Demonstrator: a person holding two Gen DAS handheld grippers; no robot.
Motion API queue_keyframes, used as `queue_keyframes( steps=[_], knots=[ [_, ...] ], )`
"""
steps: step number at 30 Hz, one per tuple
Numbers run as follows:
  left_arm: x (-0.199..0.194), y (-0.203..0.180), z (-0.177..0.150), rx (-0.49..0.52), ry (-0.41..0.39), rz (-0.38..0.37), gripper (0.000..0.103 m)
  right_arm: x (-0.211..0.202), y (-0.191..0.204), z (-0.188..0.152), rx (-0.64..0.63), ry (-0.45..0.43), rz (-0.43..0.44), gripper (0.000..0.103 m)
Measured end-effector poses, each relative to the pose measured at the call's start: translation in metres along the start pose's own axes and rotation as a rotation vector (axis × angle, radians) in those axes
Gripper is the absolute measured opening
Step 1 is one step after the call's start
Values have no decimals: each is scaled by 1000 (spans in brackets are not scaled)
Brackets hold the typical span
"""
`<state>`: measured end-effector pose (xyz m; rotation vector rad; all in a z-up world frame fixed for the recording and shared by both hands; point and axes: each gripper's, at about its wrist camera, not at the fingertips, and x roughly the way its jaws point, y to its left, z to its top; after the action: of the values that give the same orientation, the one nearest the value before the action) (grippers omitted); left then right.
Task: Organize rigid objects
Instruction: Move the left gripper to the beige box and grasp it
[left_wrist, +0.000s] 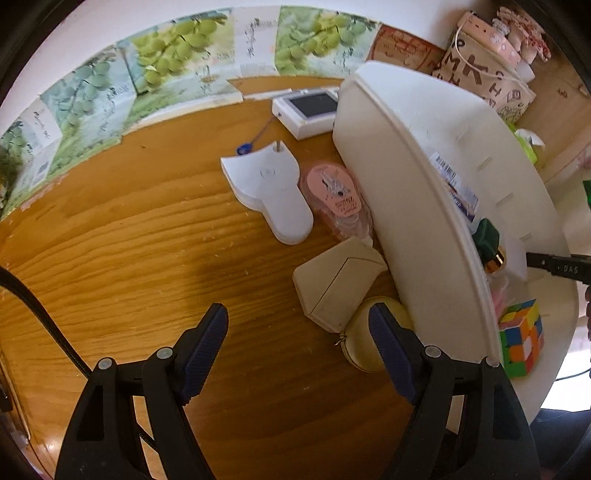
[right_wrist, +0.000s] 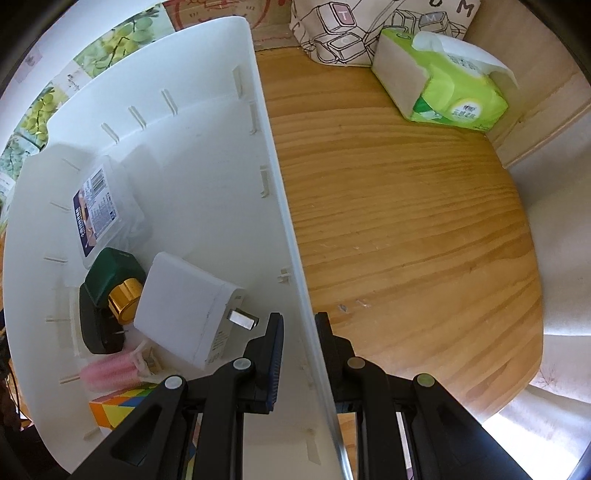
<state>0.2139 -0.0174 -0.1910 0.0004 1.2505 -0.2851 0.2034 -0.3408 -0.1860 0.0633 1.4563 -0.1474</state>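
Observation:
A white plastic bin (left_wrist: 413, 206) stands on the wooden table; its inside shows in the right wrist view (right_wrist: 207, 155). In it lie a white charger (right_wrist: 181, 314), a green and gold object (right_wrist: 110, 291), a labelled clear box (right_wrist: 99, 214), a pink item (right_wrist: 110, 373) and a colour cube (left_wrist: 522, 338). My right gripper (right_wrist: 299, 347) straddles the bin's right wall, its jaws close on either side of it. My left gripper (left_wrist: 299, 350) is open and empty over the table, by a round yellow case (left_wrist: 360, 339) and a cream box (left_wrist: 336, 282).
A white cat-shaped pad (left_wrist: 269, 192), a pink tag stack (left_wrist: 336, 192), a white device with a screen (left_wrist: 306, 110) and a blue pen (left_wrist: 245, 147) lie left of the bin. A green tissue pack (right_wrist: 443, 81) and a printed bag (right_wrist: 351, 29) stand at the back.

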Motion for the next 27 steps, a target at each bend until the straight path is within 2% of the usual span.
queue_keyframes(
  steps=[9, 19, 27],
  knots=[
    [17, -5, -1, 24, 34, -34, 81, 7, 1, 0, 23, 2, -17, 11],
    [24, -13, 2, 36, 2, -90, 81, 7, -3, -6, 19, -8, -10, 11],
    [28, -17, 4, 43, -39, -91, 79, 8, -5, -12, 19, 0, -8, 11]
  ],
)
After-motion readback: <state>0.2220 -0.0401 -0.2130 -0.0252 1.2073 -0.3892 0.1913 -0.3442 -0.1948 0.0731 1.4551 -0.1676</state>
